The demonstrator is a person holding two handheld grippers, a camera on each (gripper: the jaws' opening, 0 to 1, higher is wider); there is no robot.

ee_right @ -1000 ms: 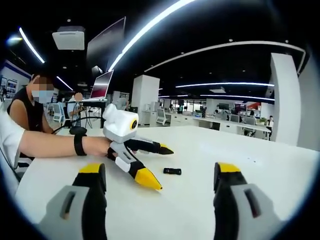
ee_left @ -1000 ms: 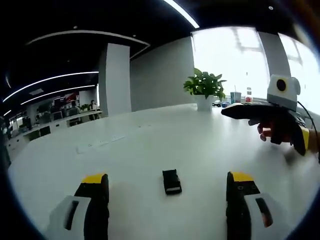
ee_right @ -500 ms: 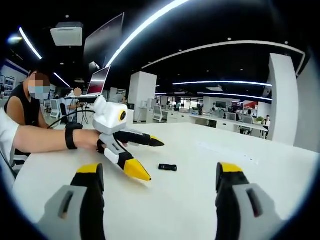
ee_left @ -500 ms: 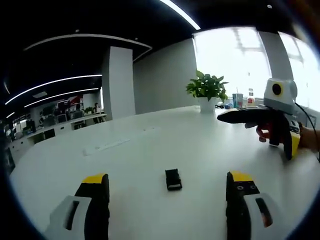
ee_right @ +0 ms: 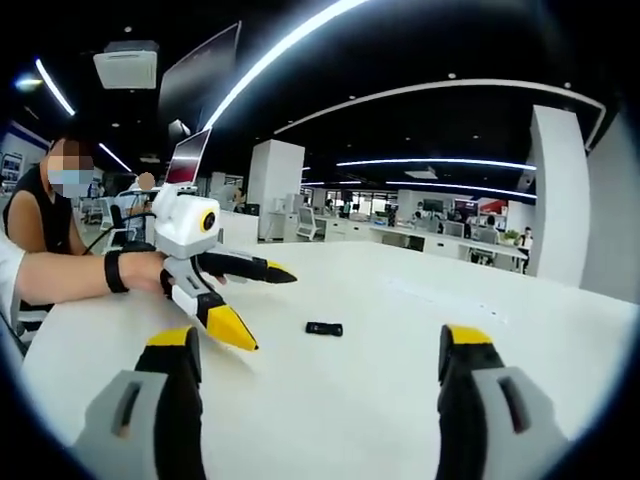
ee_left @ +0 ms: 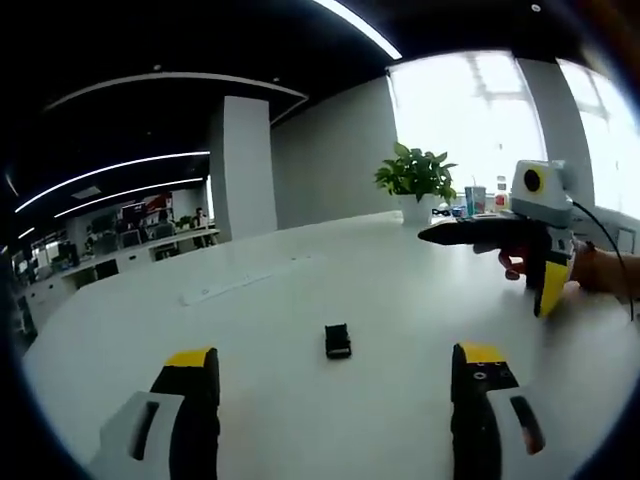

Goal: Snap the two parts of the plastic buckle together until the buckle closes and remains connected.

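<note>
A: Left gripper view first. Left tongs (ee_left: 335, 385) wide apart, nothing between them, hovering over the white surface (ee_left: 260, 320). Black buckle (ee_left: 338, 341) lies on it ahead of the jaws, apart from both. It sits further from the jaws than a second ago, so this hand has backed off.

B: One piece or two?

A: Looks like a single compact block; too small to tell for sure. My guess is it's already snapped shut. Right tongs (ee_left: 495, 262) come in from the right, held in a hand (ee_left: 515, 265), spread open, empty, well away from the buckle. Potted plant (ee_left: 414, 180) at the far edge by the window.

B: Right gripper view?

A: Right tongs (ee_right: 325, 365) apart too, empty. Buckle (ee_right: 324, 328) flat on the surface (ee_right: 400, 330), well ahead of the jaws. Left tongs (ee_right: 255, 305) open, off to the left of it, not touching, and further from it than a second ago. A masked person sits behind.

B: Meaning?

A: Both hands pulling away, buckle left lying in plain sight. Reads as end of task, if it's truly latched.
</note>
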